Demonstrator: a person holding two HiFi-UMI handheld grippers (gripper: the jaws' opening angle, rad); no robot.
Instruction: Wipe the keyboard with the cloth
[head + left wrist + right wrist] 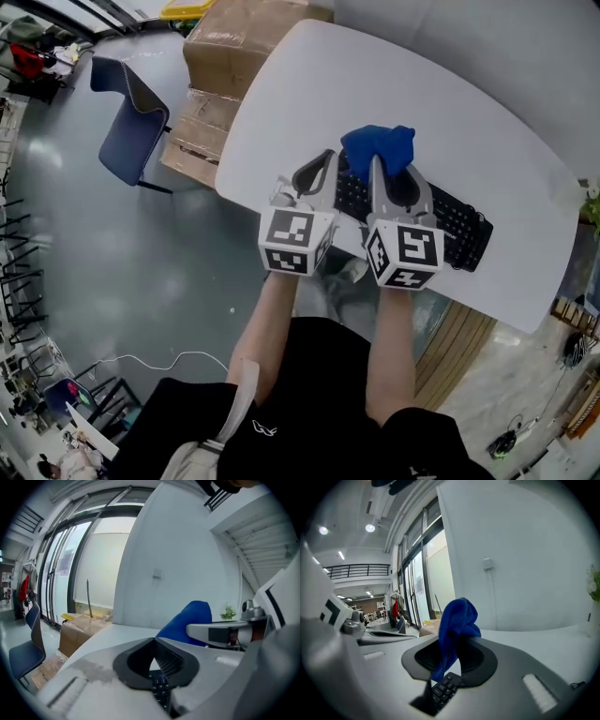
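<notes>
The keyboard (461, 226) lies on the table (469, 112), along its near edge. The cloth (380, 148) sits between the jaws of the right gripper (394, 173), above the keyboard's left end. The left gripper (319, 169) is just beside the right one, on its left, over the keyboard's left end. Boxes (230, 56) stand stacked on the floor (112, 262) against the table's left end. A chair (127, 122) stands left of the boxes, apart from the table.

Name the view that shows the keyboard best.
The head view: the keyboard lies on the white table with much of its length visible, one end hidden under the blue cloth, the left gripper and the right gripper. Both gripper views catch only a few keys low in frame.
</notes>
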